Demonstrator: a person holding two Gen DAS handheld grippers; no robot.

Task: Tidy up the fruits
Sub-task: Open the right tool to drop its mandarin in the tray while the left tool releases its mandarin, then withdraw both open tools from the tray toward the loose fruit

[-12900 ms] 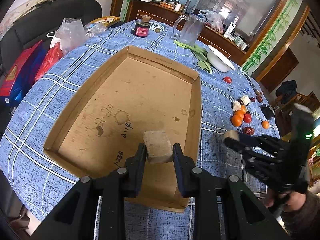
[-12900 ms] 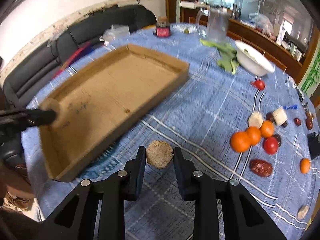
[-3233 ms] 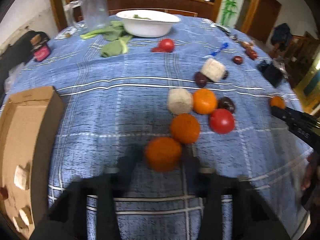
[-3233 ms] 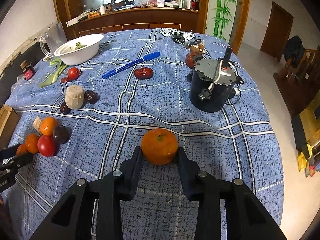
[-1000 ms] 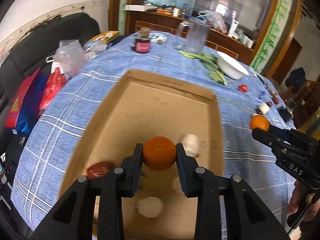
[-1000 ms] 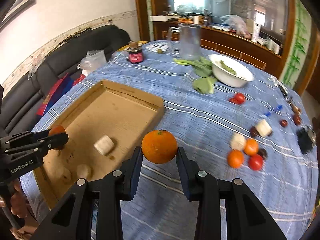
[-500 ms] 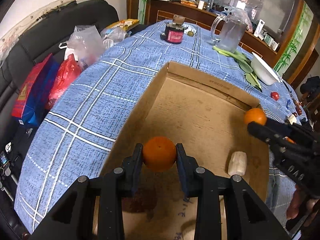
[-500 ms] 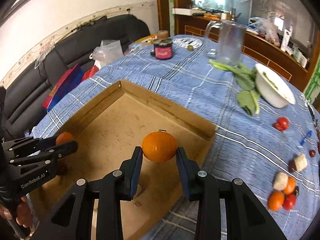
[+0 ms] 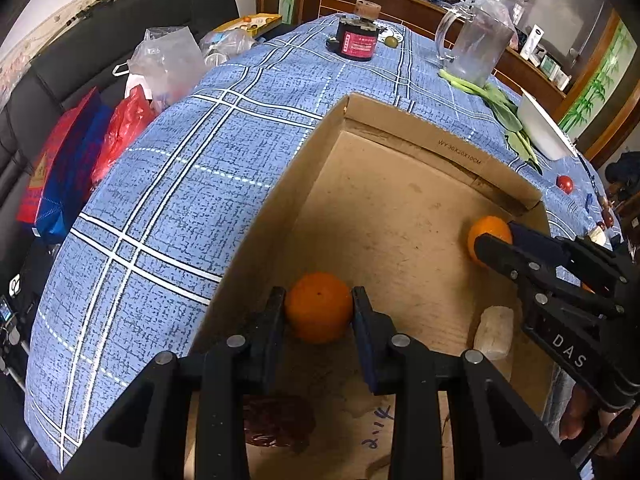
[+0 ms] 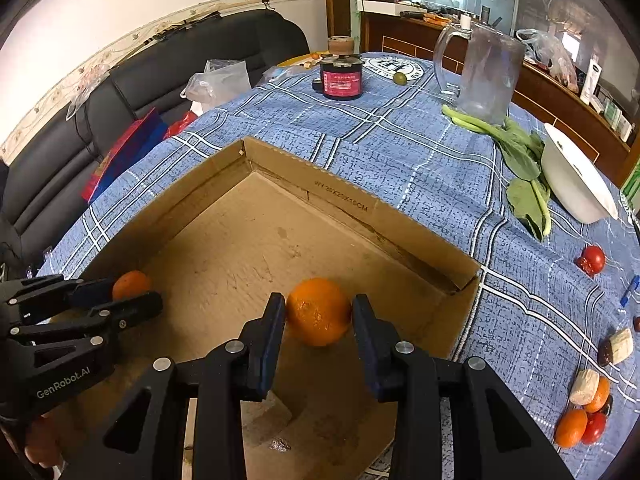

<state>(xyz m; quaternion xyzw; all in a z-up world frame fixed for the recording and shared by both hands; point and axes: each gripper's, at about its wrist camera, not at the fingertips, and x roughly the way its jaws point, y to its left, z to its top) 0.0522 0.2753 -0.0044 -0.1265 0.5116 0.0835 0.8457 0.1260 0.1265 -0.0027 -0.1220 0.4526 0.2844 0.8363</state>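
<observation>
My left gripper is shut on an orange low inside the cardboard box, near its left wall. My right gripper is shut on a second orange inside the same box, towards its right side. Each gripper shows in the other's view: the right one with its orange, the left one with its orange. A pale block and a dark red fruit lie on the box floor.
The blue checked tablecloth carries a glass jug, a black jar, greens, a white bowl, a tomato and a cluster of fruits and pale blocks at the right. A black sofa with bags stands left.
Both grippers have moved down and forward into the box with their oranges. The oranges are now close to the box floor.
</observation>
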